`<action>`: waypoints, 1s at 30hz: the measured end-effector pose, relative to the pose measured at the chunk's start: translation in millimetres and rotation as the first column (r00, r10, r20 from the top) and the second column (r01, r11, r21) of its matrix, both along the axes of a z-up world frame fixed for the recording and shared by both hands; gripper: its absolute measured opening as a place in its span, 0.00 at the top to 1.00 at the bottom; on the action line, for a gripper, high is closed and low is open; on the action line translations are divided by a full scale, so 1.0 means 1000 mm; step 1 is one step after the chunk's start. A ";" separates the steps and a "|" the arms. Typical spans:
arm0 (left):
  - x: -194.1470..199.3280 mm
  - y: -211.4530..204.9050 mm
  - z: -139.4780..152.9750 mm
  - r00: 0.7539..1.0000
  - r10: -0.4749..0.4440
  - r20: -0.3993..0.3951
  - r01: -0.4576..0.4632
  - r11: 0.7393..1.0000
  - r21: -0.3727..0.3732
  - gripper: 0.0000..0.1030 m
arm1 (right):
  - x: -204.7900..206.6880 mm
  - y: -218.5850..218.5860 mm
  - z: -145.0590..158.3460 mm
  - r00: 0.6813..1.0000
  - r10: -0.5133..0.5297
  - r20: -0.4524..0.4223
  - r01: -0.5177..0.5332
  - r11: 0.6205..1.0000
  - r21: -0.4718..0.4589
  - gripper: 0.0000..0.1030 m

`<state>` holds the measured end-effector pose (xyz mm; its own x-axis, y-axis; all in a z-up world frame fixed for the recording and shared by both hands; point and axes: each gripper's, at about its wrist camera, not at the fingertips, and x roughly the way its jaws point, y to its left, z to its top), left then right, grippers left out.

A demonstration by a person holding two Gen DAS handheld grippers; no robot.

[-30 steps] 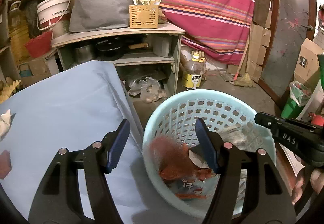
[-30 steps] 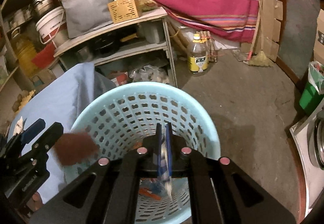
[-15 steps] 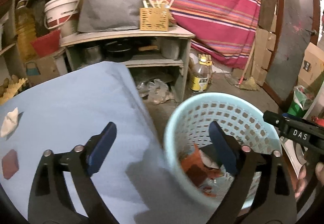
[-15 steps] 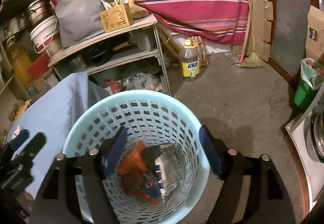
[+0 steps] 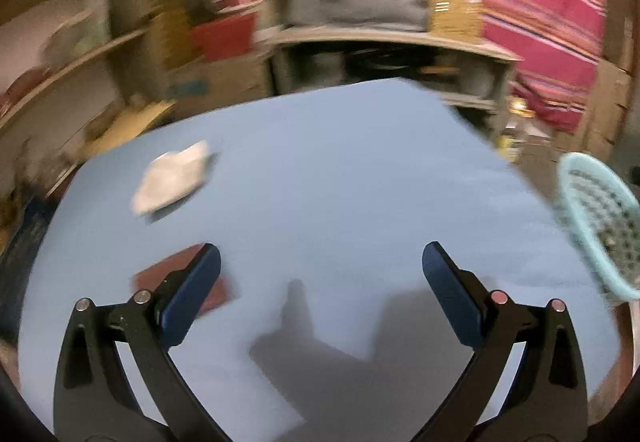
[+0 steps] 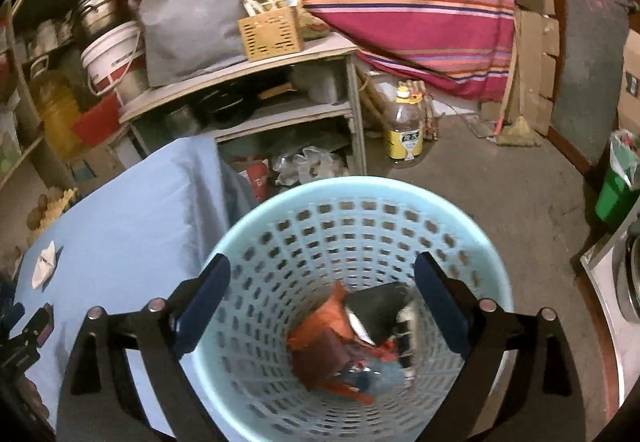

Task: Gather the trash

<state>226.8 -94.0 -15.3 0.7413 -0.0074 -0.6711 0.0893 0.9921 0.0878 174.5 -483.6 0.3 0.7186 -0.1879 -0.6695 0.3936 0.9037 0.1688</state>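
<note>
The left gripper (image 5: 320,266) hangs over the blue-covered bench (image 5: 340,170), its fingers (image 5: 192,294) spread wide with nothing between them; they have just been opening further. Its view is smeared with motion blur. On the cloth ahead lies a crumpled white paper (image 5: 172,176), up and to the left, and a dark red scrap (image 5: 218,292) sits partly hidden behind the left finger, flat on the bench. The pale blue basket (image 5: 600,226) shows only at the far right edge of that view, just off the bench's side.

The right gripper (image 6: 320,288) is poised above the same basket (image 6: 360,194), looking straight down into it. Its fingers (image 6: 204,302) have just been opening too and stand released, holding nothing. At the bottom of the basket lies the collected trash (image 6: 332,338): orange and dark red pieces, something black, bits of wrapper. Beyond it stand a cluttered shelf (image 6: 248,62) and a yellow-labelled bottle (image 6: 406,130) on the floor. From this side the white paper and the red scrap are seen on the bench at far left.
</note>
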 end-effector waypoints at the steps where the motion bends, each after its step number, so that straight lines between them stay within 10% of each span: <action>1: 0.002 0.012 -0.002 0.999 0.033 -0.003 -0.033 0.999 0.009 0.05 | 0.002 0.006 0.000 1.000 0.007 0.002 -0.007 1.000 -0.001 0.11; 9: 0.022 0.077 -0.034 0.977 0.191 -0.096 -0.195 0.980 -0.035 0.05 | 0.023 0.059 -0.005 0.997 0.082 -0.013 -0.082 0.997 0.010 0.11; 30: 0.038 0.088 -0.056 0.951 0.213 -0.224 -0.234 0.969 -0.073 0.05 | 0.052 0.147 -0.013 0.973 0.201 -0.111 -0.216 0.965 -0.151 0.11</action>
